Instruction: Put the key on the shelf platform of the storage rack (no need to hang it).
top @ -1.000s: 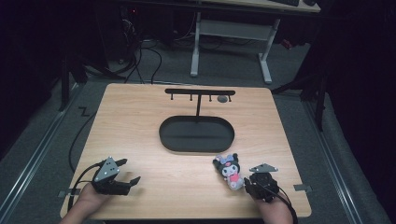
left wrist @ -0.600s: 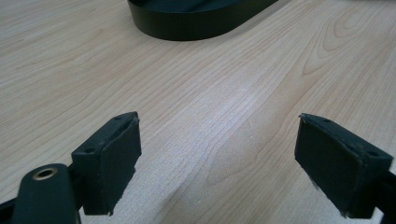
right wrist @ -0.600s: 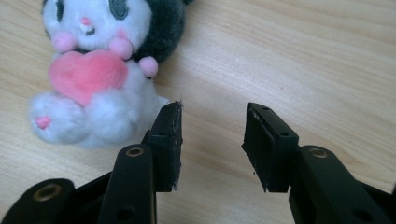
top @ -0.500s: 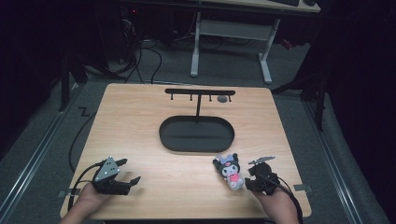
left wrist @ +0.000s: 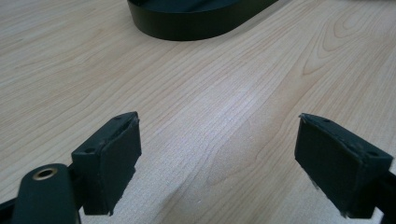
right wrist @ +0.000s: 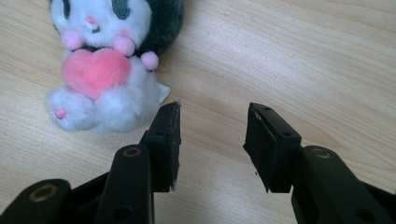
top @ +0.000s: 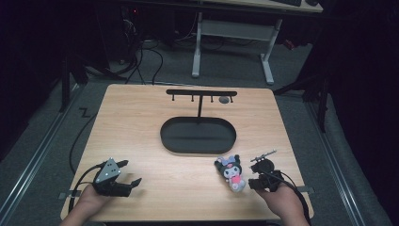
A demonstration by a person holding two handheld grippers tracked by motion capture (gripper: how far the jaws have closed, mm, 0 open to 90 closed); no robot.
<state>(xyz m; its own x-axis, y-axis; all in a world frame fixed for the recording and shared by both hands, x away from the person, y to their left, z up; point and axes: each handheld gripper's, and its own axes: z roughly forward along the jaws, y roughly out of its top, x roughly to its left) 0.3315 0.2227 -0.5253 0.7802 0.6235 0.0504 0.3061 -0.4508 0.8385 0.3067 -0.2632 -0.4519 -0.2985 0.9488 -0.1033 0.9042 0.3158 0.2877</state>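
Your left gripper (top: 126, 174) rests low at the near left of the table (top: 141, 122), its fingers (left wrist: 109, 158) spread wide with nothing between them but bare wood. In the left gripper view the dark oval tray (left wrist: 196, 18) lies well ahead of those fingers, up and slightly to the left.

Your right gripper (top: 258, 176) sits at the near right, its fingers (right wrist: 166, 144) partly open and holding nothing; only wood shows in the gap. The plush (right wrist: 105, 65), white with a dark hood and a pink heart, lies on its back on the table just outside the left-hand finger in the right gripper view, its lower edge close against that fingertip, though you cannot tell whether they touch. From above, the plush (top: 230, 172) lies just beside the gripper, between it and the tray (top: 197, 135). A black rack (top: 201, 94) stands behind the tray.
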